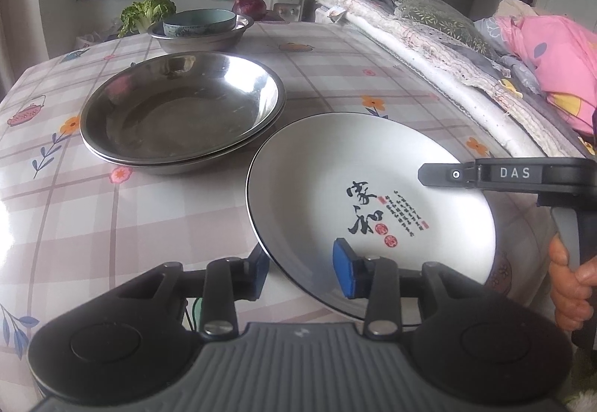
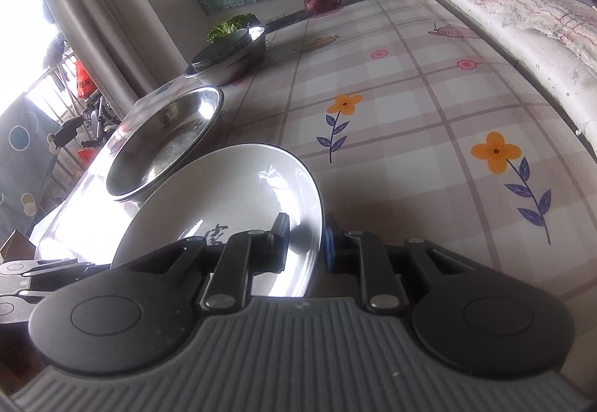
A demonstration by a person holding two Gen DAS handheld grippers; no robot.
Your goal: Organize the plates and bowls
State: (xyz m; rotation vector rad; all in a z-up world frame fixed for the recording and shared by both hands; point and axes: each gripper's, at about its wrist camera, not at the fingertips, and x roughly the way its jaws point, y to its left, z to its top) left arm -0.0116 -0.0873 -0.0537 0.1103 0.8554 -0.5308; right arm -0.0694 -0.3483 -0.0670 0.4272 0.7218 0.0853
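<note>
White plate (image 1: 354, 188) hangs tilted just above the tablecloth (image 1: 149, 210), beside the steel pans (image 1: 183, 113); left gripper (image 1: 302, 270) straddles its near rim, pinching it to steady the lift. From the right wrist, right gripper (image 2: 304, 244) clamps the plate's (image 2: 231, 195) opposite rim, sharing the weight, likely for stacking.

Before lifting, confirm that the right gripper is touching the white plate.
Touching. The right wrist view shows the right gripper closed on the white plate's rim, one finger on each side.

Near rim of white plate (image 1: 335, 165) hidden behind left tool (image 1: 302, 268); small script beside calligraphy unreadable.
</note>
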